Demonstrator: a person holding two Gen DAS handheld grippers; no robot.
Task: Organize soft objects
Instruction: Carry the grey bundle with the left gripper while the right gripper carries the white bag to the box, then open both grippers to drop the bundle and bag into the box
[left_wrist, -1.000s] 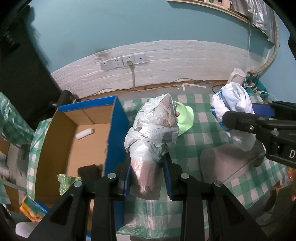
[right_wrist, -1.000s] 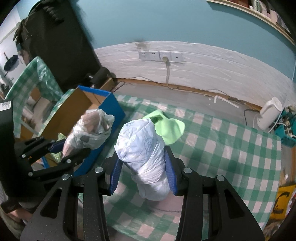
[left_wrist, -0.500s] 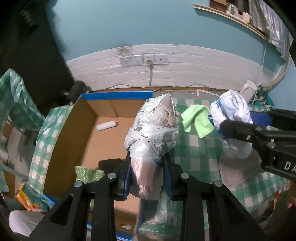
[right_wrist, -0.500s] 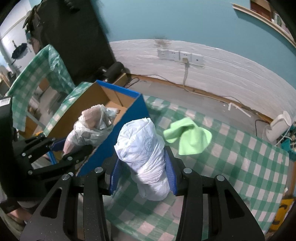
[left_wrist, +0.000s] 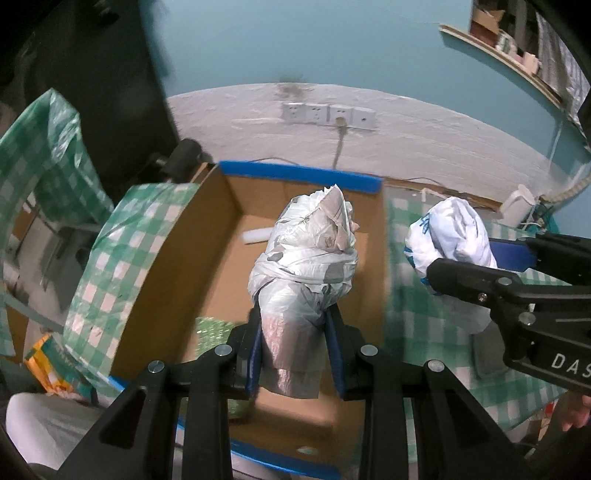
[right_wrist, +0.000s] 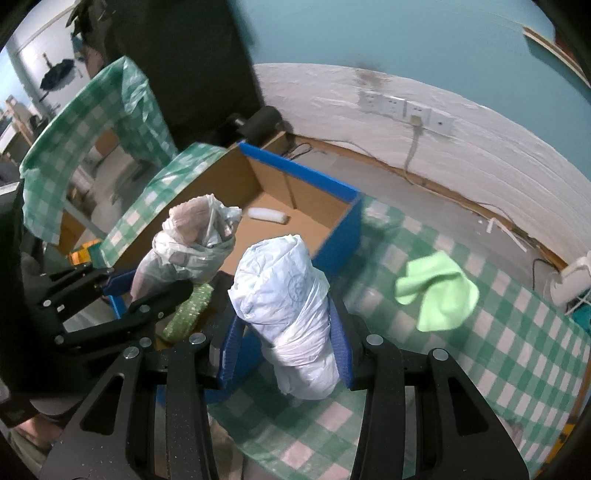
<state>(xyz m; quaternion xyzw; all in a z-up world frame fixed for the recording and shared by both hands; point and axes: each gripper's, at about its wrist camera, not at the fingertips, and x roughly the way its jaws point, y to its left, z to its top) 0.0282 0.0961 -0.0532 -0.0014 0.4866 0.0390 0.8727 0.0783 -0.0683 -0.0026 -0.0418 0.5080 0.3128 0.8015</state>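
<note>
A: Grey plastic bundle stands upright, long axis running up out of my left gripper, clamped at its lower end, over the open cardboard box.

B: And the right?

A: Right gripper grips the white bundle, also upright, above the checked worktop beside the box.

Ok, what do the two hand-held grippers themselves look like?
Both match: the left hand-held gripper and the right hand-held gripper have matte black angular frames with silver screw heads and blue finger pads. White lettering, partly cut off, marks the right one's side in the left wrist view.
</note>
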